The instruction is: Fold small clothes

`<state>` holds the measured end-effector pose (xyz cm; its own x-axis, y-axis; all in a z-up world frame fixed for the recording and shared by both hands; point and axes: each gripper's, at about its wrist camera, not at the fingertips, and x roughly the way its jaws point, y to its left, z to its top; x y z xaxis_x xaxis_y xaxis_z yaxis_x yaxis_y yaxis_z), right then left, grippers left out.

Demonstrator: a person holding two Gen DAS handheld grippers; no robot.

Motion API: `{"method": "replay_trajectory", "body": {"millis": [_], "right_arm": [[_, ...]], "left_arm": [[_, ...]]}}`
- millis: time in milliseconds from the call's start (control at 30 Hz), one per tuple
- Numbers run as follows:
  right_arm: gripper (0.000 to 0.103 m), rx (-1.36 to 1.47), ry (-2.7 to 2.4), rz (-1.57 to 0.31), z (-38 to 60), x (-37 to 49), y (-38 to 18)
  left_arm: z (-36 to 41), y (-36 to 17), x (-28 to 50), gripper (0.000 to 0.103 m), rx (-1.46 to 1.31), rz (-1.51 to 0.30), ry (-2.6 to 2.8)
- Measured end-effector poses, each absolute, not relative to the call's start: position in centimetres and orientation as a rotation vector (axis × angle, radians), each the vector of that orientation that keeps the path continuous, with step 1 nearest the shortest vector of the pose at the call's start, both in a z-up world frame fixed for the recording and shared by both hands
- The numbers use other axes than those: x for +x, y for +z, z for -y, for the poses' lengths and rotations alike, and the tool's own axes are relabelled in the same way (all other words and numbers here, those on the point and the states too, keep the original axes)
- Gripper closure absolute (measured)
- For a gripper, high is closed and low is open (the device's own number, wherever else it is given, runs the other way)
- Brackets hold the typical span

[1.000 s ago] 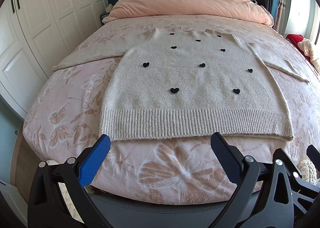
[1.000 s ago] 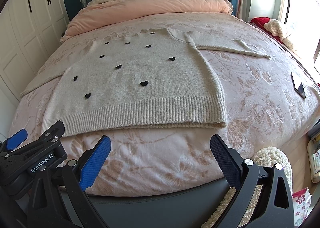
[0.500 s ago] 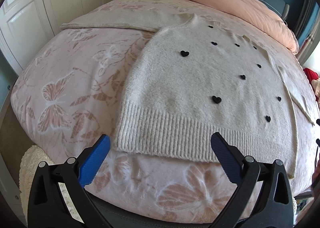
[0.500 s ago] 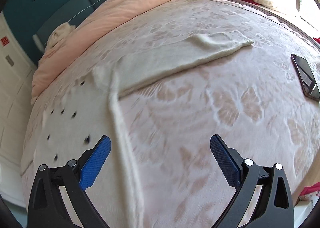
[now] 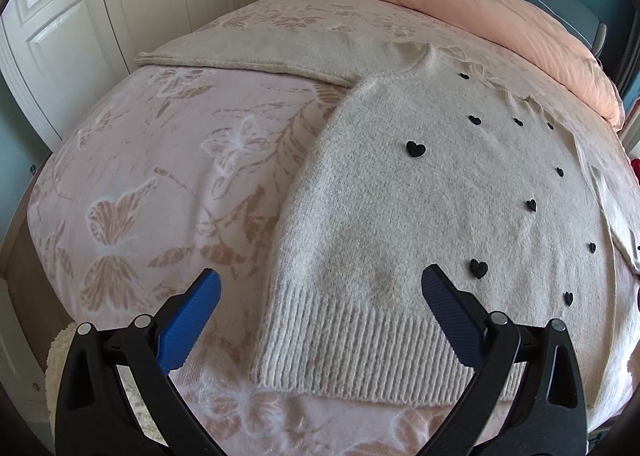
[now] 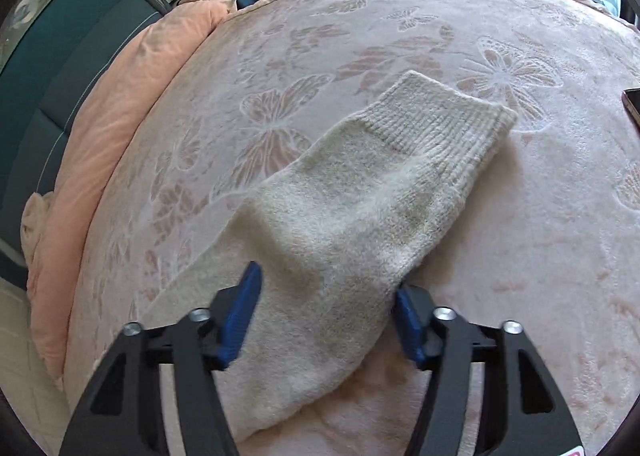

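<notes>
The sweater is spread flat on the bed. Its hem corner is straddled by the wide-apart left gripper; its sleeve is bracketed by the right gripper, whose fingers have just been closing.

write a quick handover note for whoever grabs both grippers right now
Left hand-held gripper: open, over the ribbed hem corner of the sweater, holding nothing.
Right hand-held gripper: jaws have just been closing around the sleeve, which lies between them; whether the pads press is unclear.
The sweater lies spread flat on the bed, the other sleeve stretched out.
Done: no fold yet.
Left: probably fold both sleeves in, then the body.
</notes>
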<state>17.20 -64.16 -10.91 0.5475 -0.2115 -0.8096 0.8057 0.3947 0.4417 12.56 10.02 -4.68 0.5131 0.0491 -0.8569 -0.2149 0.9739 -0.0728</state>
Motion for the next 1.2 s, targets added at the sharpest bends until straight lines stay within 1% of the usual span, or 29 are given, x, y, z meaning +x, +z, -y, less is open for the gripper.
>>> {"method": "replay_trajectory", "body": {"millis": [33, 133, 200, 300, 333, 400, 433, 467, 533, 600, 700, 767, 867, 967, 1033, 1067, 1100, 1133, 1167, 1200], "right_arm": [[0.089, 0.950, -0.690, -0.725, 63.8, 18.1, -10.2], [0.090, 0.894, -0.497, -0.560, 59.8, 20.7, -5.0], [0.090, 0.809, -0.273, -0.502, 54.3, 23.3, -0.2], [0.090, 0.634, 0.088, -0.481, 42.5, 26.9, 5.3], [0.087, 0.589, 0.196, -0.506, 38.2, 28.1, 6.0], [0.081, 0.547, 0.354, -0.576, 30.7, 30.0, 5.3], [0.066, 0.515, 0.407, -0.623, 27.1, 30.8, 4.2], [0.059, 0.473, 0.420, -0.667, 24.3, 31.3, 2.9], [0.059, 0.411, 0.394, -0.732, 20.9, 31.4, 0.1], [0.059, 0.425, 0.348, -0.777, 20.6, 30.1, -2.1], [0.054, 0.501, 0.247, -0.807, 24.1, 26.1, -4.5], [0.048, 0.544, 0.148, -0.820, 27.2, 23.6, -5.9], [0.047, 0.634, 0.034, -0.863, 31.6, 21.6, -8.2], [0.047, 0.754, -0.020, -0.874, 34.9, 21.6, -10.0], [0.047, 0.835, -0.057, -0.865, 36.2, 22.5, -11.1], [0.047, 0.876, -0.062, -0.855, 36.7, 23.1, -11.6], [0.050, 0.905, -0.072, -0.845, 37.1, 23.6, -12.1], [0.073, 0.921, -0.078, -0.835, 37.4, 24.1, -12.2], [0.095, 0.927, -0.068, -0.819, 37.6, 24.7, -12.0], [0.096, 0.932, -0.056, -0.779, 37.9, 24.9, -11.2]], "left_arm": [[-10.0, -4.8, 12.8, 0.005, -0.175, -1.025, 0.160], [-10.0, -4.7, 13.4, 0.005, -0.196, -1.015, 0.144], [-9.9, -4.5, 13.8, 0.005, -0.217, -0.999, 0.122], [-9.4, -3.8, 14.9, 0.005, -0.247, -0.964, 0.087], [-9.1, -3.5, 15.4, 0.005, -0.259, -0.950, 0.074], [-8.6, -2.9, 16.9, 0.005, -0.290, -0.937, 0.044], [-8.3, -2.5, 17.8, 0.005, -0.321, -0.932, 0.013], [-8.1, -2.2, 18.9, 0.005, -0.350, -0.932, -0.010], [-7.5, -1.7, 21.1, 0.005, -0.405, -0.931, -0.057], [-7.0, -1.7, 23.9, 0.005, -0.460, -0.952, -0.110], [-6.0, -2.5, 28.5, 0.005, -0.531, -0.983, -0.165], [-5.5, -3.8, 32.0, 0.005, -0.559, -1.012, -0.144], [-4.7, -6.5, 37.0, 0.005, -0.645, -1.056, -0.113], [-4.3, -9.2, 40.3, 0.005, -0.693, -1.098, -0.032], [-3.9, -9.9, 41.3, 0.012, -0.691, -1.105, 0.017], [-3.6, -9.7, 41.6, 0.022, -0.674, -1.095, 0.036], [-3.2, -9.3, 41.8, 0.049, -0.651, -1.087, 0.037], [-2.7, -8.9, 42.1, 0.067, -0.638, -1.083, 0.005], [-2.4, -8.5, 42.3, 0.094, -0.651, -1.077, -0.054], [-2.5, -7.7, 42.1, 0.093, -0.670, -1.052, -0.079]]}}
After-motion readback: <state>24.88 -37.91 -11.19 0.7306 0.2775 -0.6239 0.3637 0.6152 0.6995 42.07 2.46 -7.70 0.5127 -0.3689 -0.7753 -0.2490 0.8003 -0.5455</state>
